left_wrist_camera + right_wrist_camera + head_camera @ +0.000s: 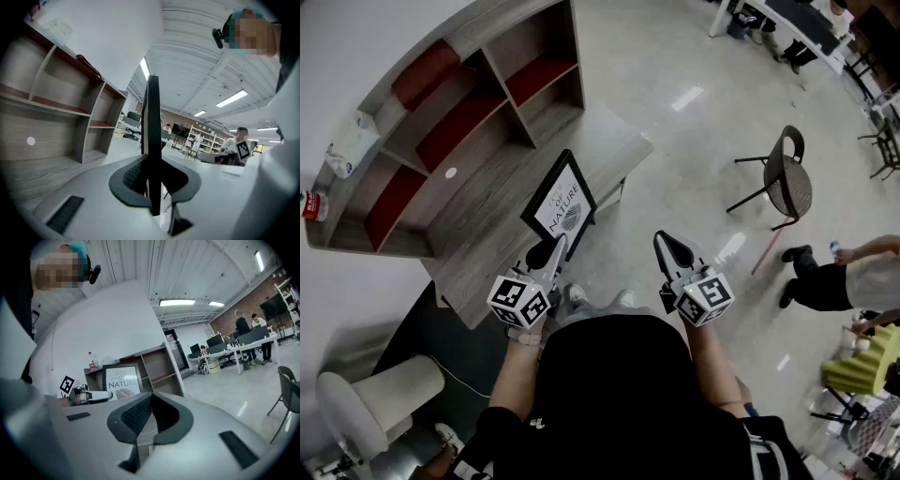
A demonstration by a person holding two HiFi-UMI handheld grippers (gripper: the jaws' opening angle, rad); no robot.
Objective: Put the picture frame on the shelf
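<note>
The picture frame (562, 200) is black with a white print reading NATURE. It stands upright over the grey wooden table (487, 248), in front of the open shelf unit (478, 103). My left gripper (547, 253) is shut on the frame's lower edge. In the left gripper view the frame (152, 117) shows edge-on between the jaws of that gripper (153, 161), with the shelf (70, 112) to its left. My right gripper (669, 247) hovers to the right of the table, shut and empty. The right gripper view shows the right gripper (152, 395), the frame (121, 379) and the shelf (159, 363).
A bottle (311, 204) and a white packet (352, 142) sit on top of the shelf unit. A dark chair (789, 178) stands on the floor to the right, and a person (834, 281) is beyond it. A white seat (375, 394) is at lower left.
</note>
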